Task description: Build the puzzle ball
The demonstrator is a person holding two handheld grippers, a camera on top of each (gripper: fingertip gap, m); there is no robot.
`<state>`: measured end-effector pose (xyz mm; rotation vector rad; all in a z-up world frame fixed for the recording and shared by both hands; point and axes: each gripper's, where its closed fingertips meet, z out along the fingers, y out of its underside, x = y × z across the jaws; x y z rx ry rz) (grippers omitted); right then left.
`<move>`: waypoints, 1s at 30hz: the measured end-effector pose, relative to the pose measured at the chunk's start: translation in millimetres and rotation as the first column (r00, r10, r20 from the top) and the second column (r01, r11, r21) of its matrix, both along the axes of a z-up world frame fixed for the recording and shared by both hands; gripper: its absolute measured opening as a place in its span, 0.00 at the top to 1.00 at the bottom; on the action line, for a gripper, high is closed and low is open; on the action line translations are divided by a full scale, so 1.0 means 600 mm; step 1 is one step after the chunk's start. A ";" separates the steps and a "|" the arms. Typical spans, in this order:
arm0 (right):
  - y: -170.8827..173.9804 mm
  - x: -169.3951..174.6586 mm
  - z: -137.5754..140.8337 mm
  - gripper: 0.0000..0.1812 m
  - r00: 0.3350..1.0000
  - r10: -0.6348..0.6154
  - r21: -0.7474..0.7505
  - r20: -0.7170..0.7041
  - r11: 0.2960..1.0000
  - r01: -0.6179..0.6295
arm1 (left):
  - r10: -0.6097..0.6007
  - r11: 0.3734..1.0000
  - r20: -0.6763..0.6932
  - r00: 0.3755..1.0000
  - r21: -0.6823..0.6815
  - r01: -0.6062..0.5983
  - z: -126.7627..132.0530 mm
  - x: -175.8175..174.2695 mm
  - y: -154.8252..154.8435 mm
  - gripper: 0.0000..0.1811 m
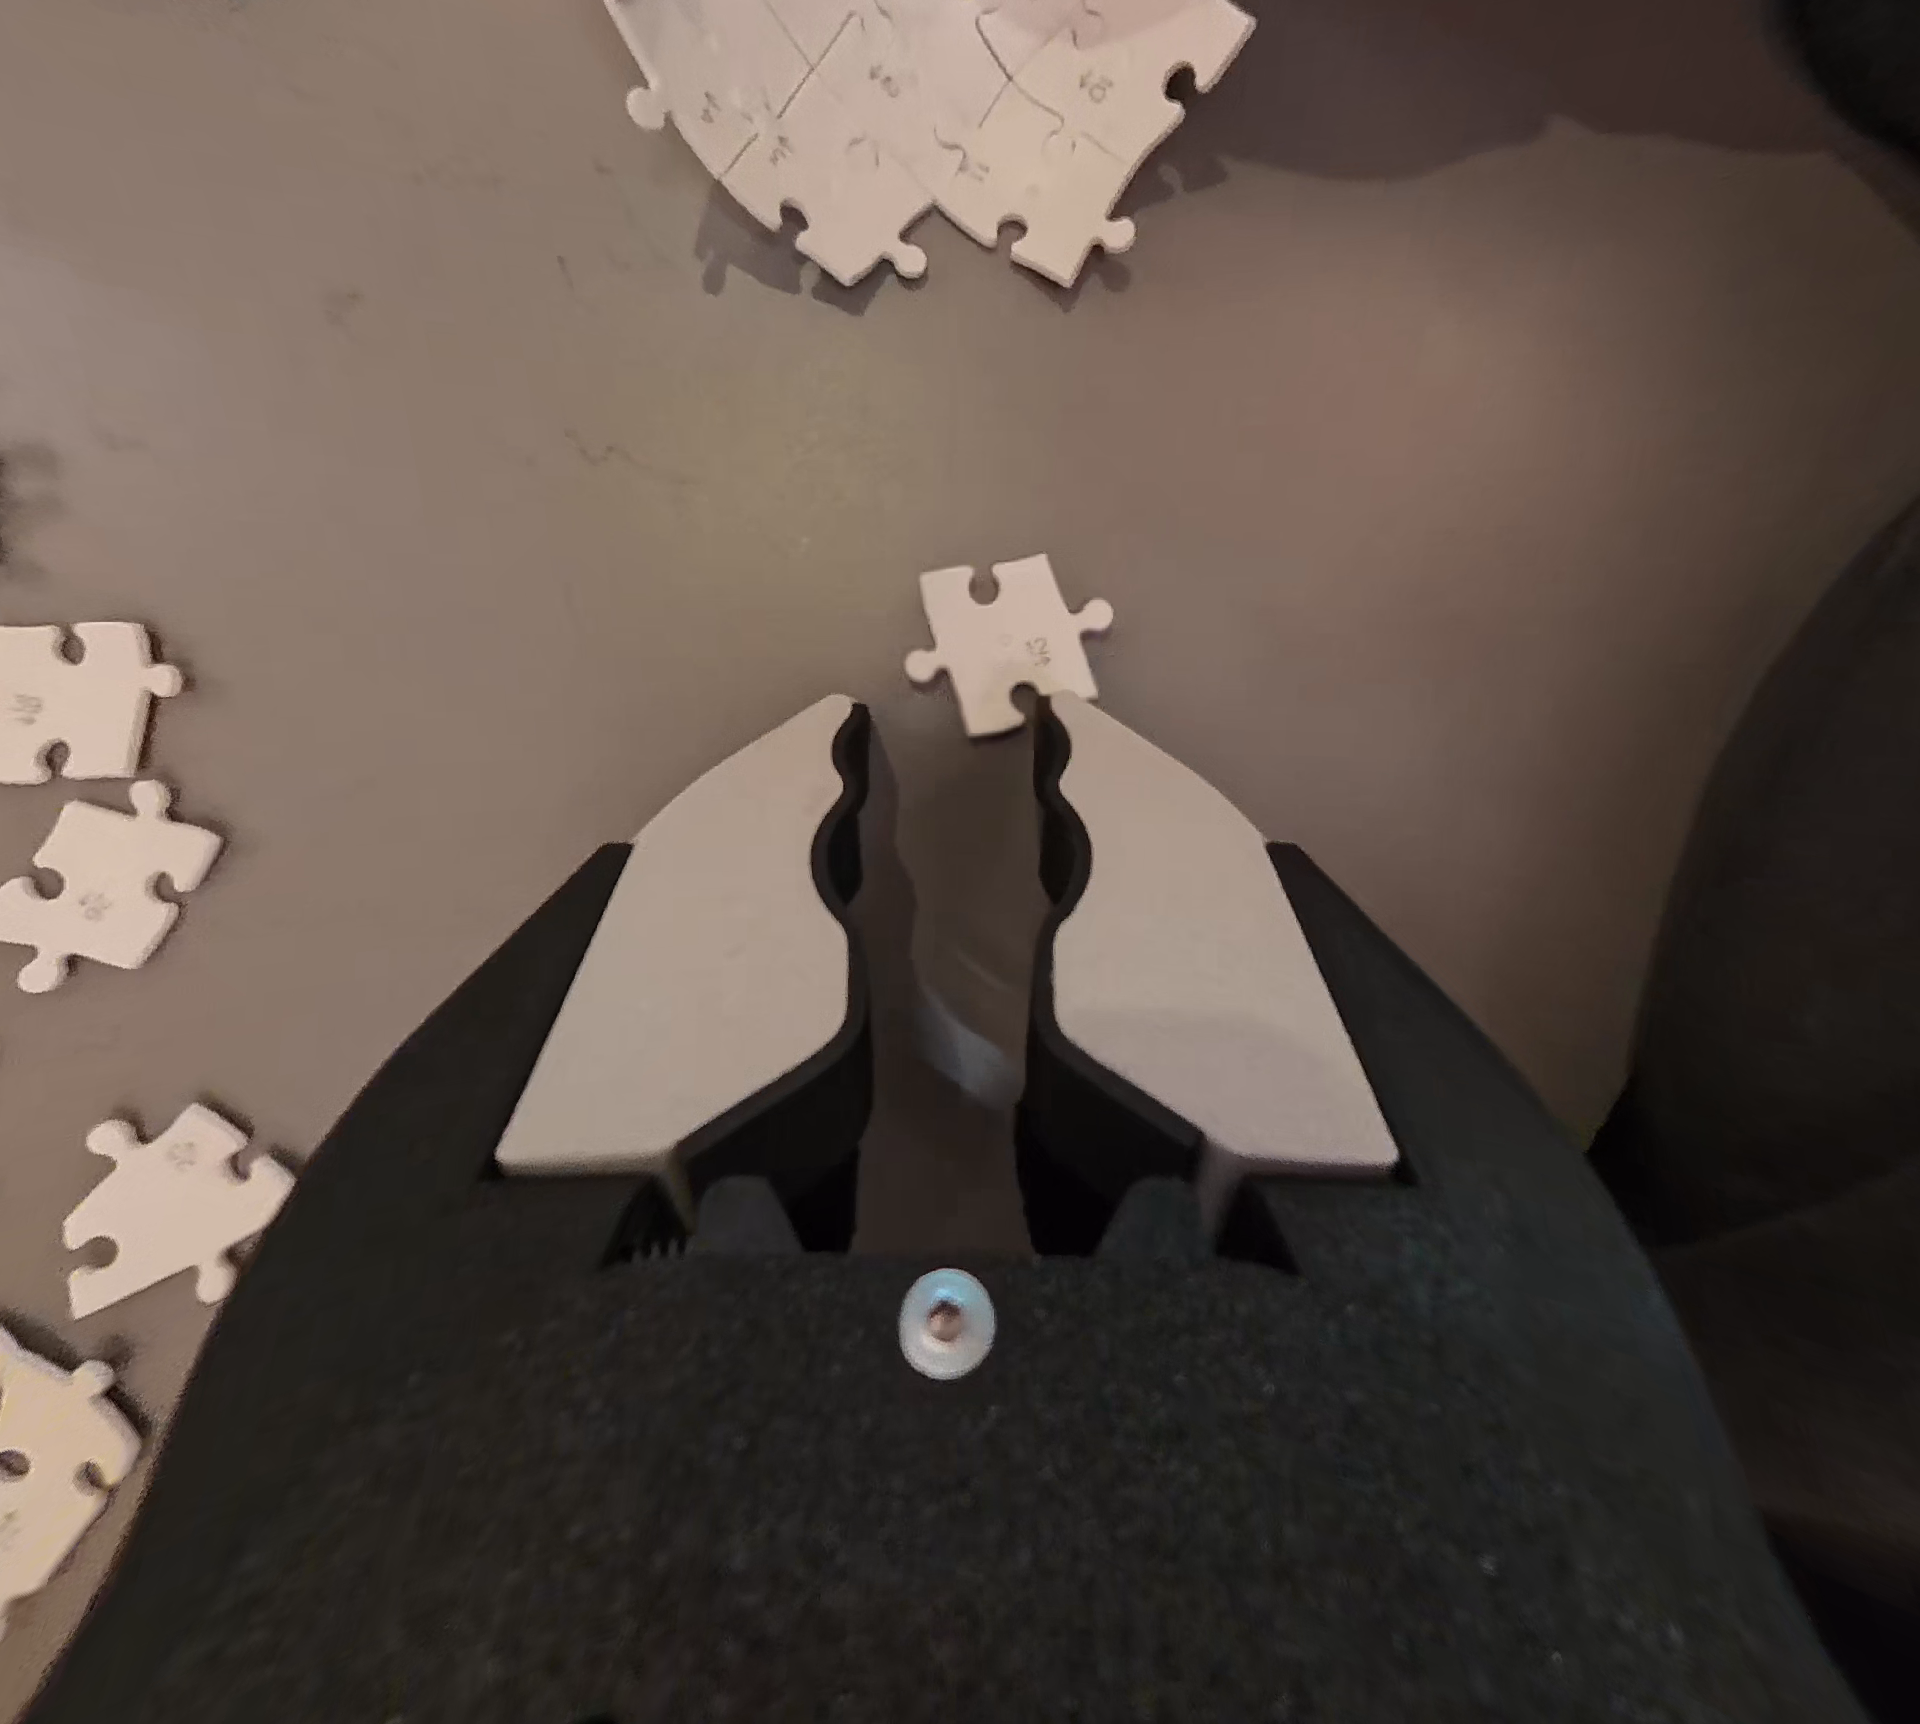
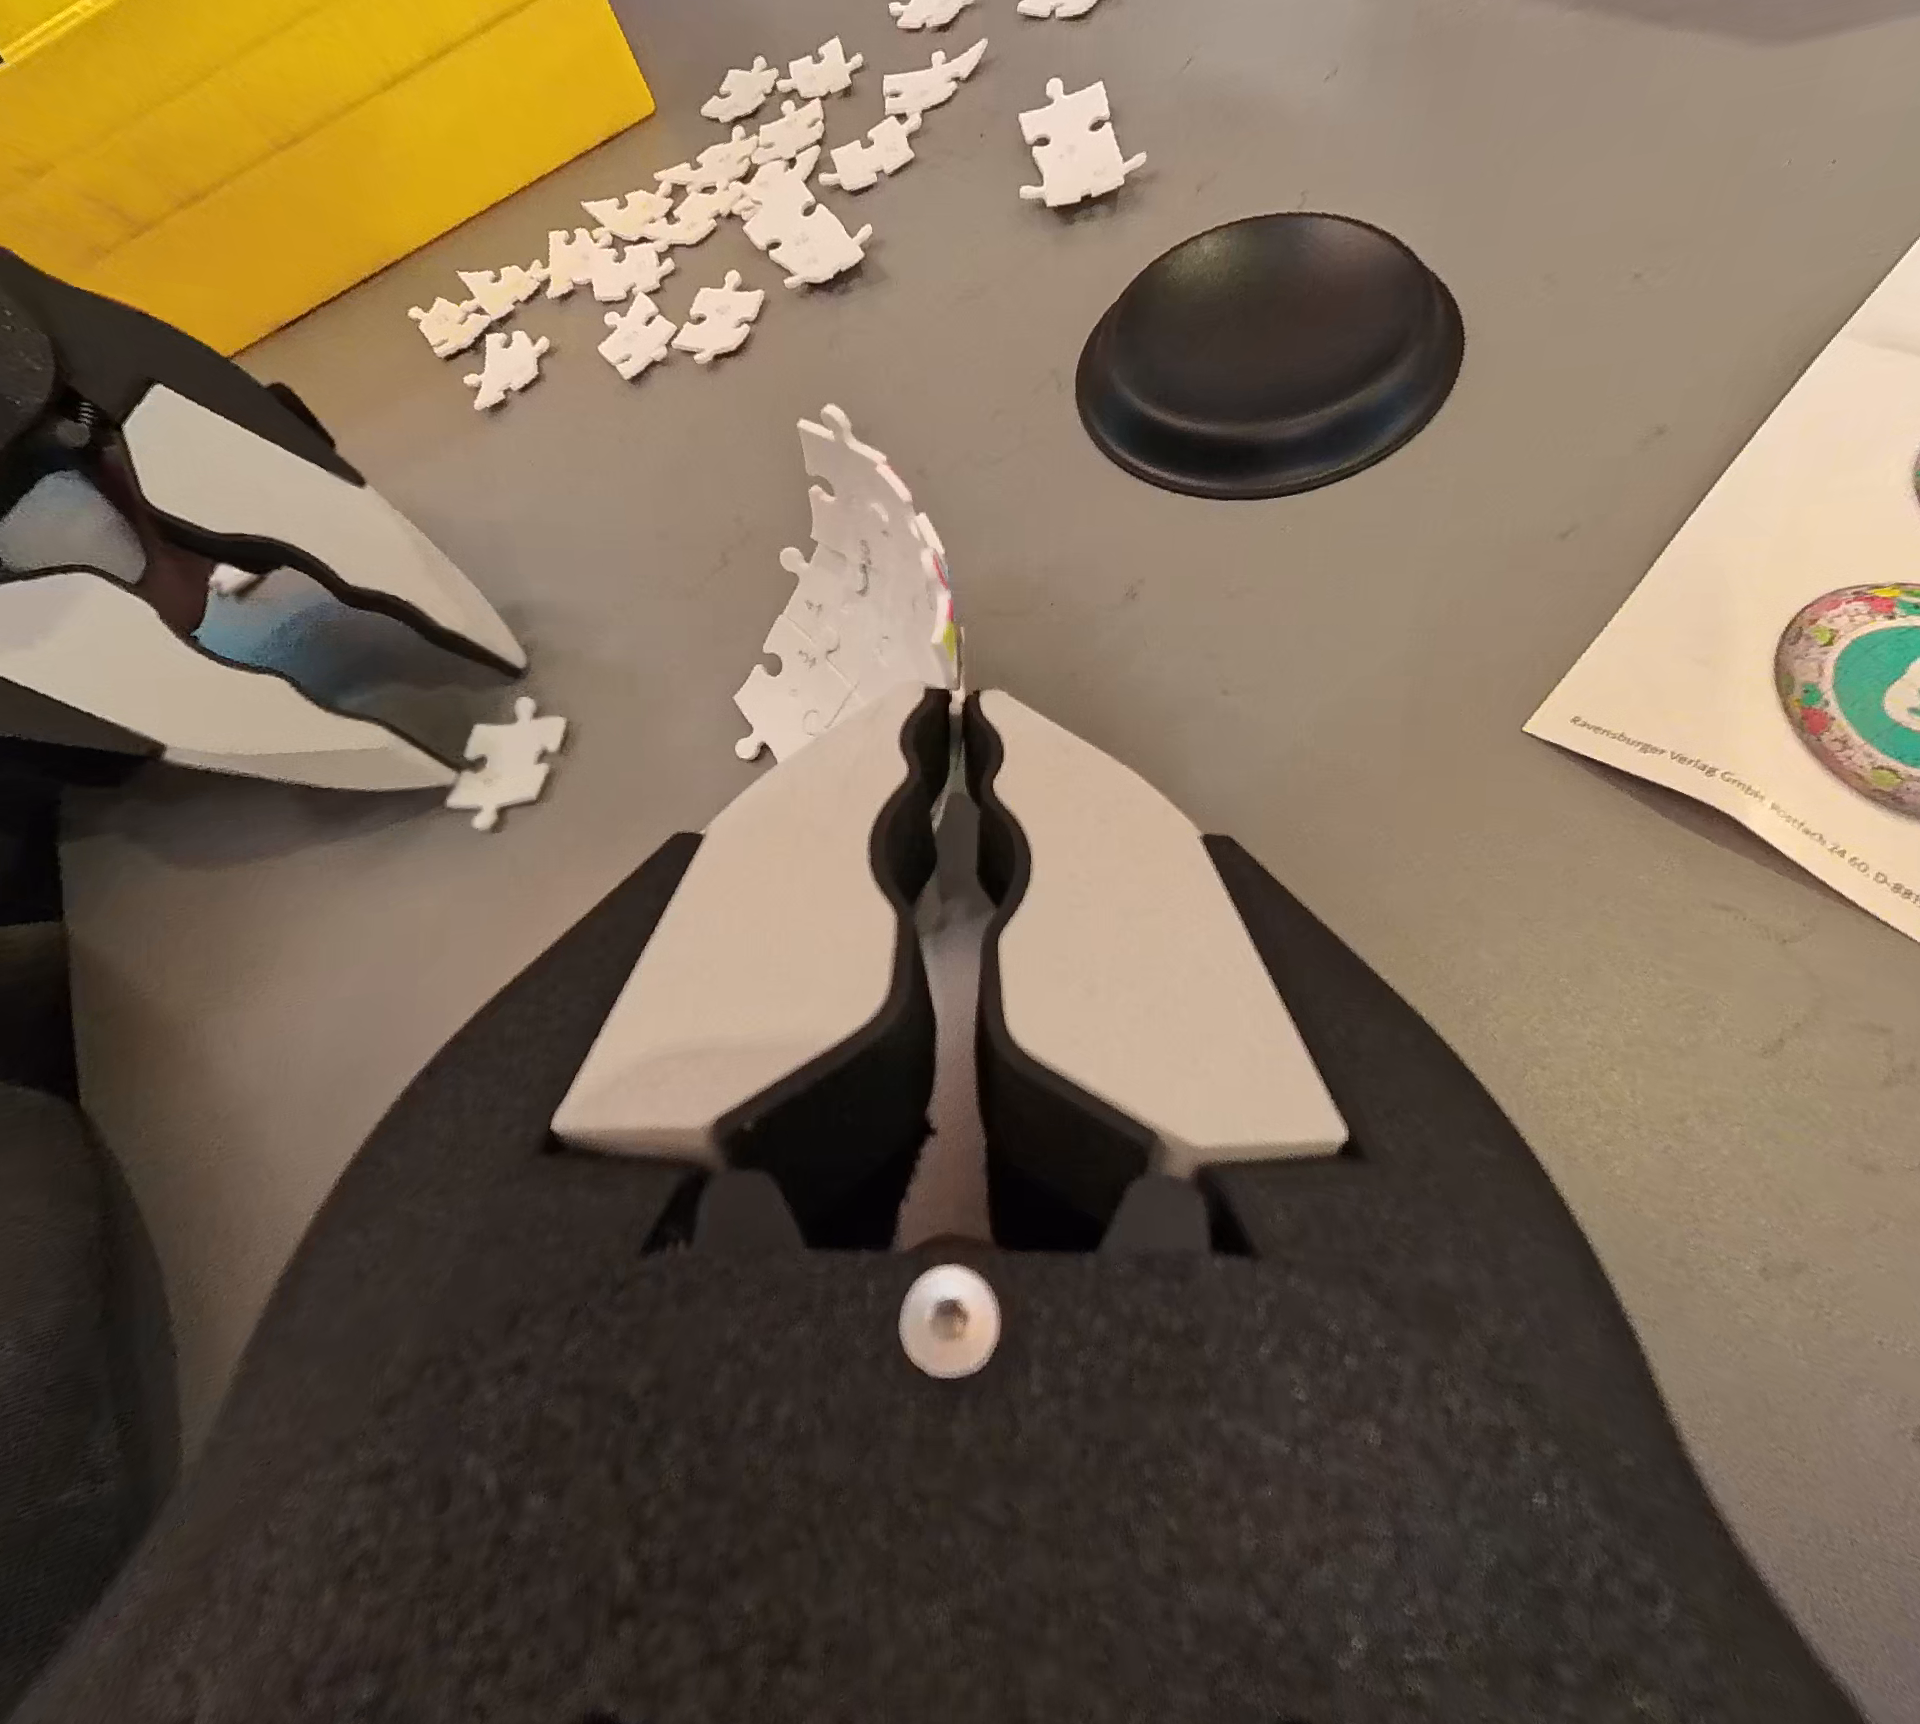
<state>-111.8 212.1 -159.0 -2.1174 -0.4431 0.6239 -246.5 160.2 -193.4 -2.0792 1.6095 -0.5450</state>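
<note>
Right tongs (image 2: 958, 718) pinch shell (image 2: 862, 594) edge.

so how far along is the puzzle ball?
Early. Done: one curved section of joined pieces, well short of a ball. In hand: the right gripper is shut on that section's edge, holding it upright; the open left gripper is at a single loose piece on the table, not yet gripping it. Left: the pile of loose pieces by the yellow bin.
</note>
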 end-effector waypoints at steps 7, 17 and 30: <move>0.000 0.001 0.000 0.99 1.000 -0.002 0.001 0.004 1.000 0.002 | 0.034 0.999 -0.038 0.999 0.034 -0.033 0.000 -0.016 0.027 0.84; 0.000 0.002 0.000 0.99 1.000 -0.003 0.000 0.004 1.000 0.003 | 0.020 0.998 0.044 0.999 -0.055 -0.018 0.015 0.003 -0.003 0.83; 0.000 0.003 0.000 0.99 1.000 -0.003 -0.001 0.004 1.000 0.003 | -0.037 0.994 0.035 0.999 -0.104 0.040 0.005 0.014 -0.017 0.88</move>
